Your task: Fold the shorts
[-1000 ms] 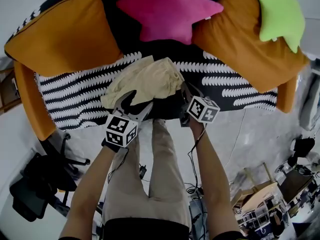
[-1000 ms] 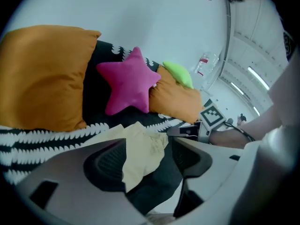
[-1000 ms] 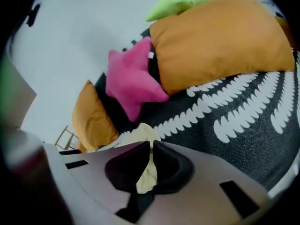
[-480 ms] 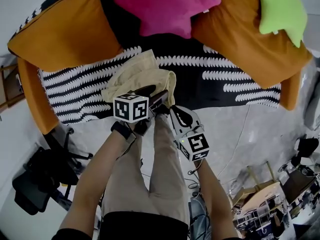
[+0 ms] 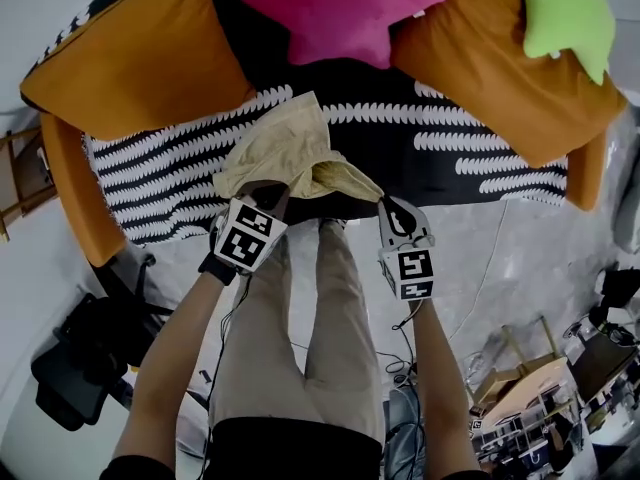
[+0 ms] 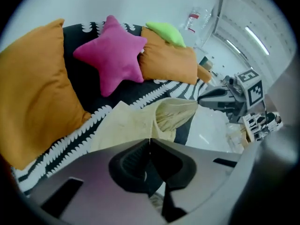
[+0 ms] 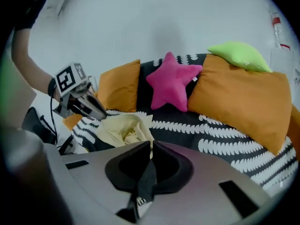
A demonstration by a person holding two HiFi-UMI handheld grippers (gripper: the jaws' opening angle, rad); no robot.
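Gripping the near edge of the shorts (image 5: 290, 153) with both grippers, the person is only starting the fold, as it seems. The cream-coloured shorts are lying in a loose, wrinkled heap on the striped seat cover (image 5: 150, 183), directly in front of the pink star cushion (image 5: 340, 8) and on the person's side of it, at the front edge of the seat.

The left gripper (image 5: 272, 200) is standing in front of the cushion and a little to the left. Its jaws have just been closing and are now meeting tip to tip, with a thin fold of the cloth pinched there. The right gripper (image 5: 385, 206) is standing in front of the cushion and slightly to the right. Its jaws are also pressing together, and a strip of the pale cloth is showing between the tips. Between the two grippers the edge is being lifted and is gaping open like a pocket.

No flat layer and no clean crease are showing yet, so nothing of the folding itself is looking finished. Nearly everything is remaining, judging from this — the garment is needing to be spread flat, one leg brought over the other, and then the length folded.
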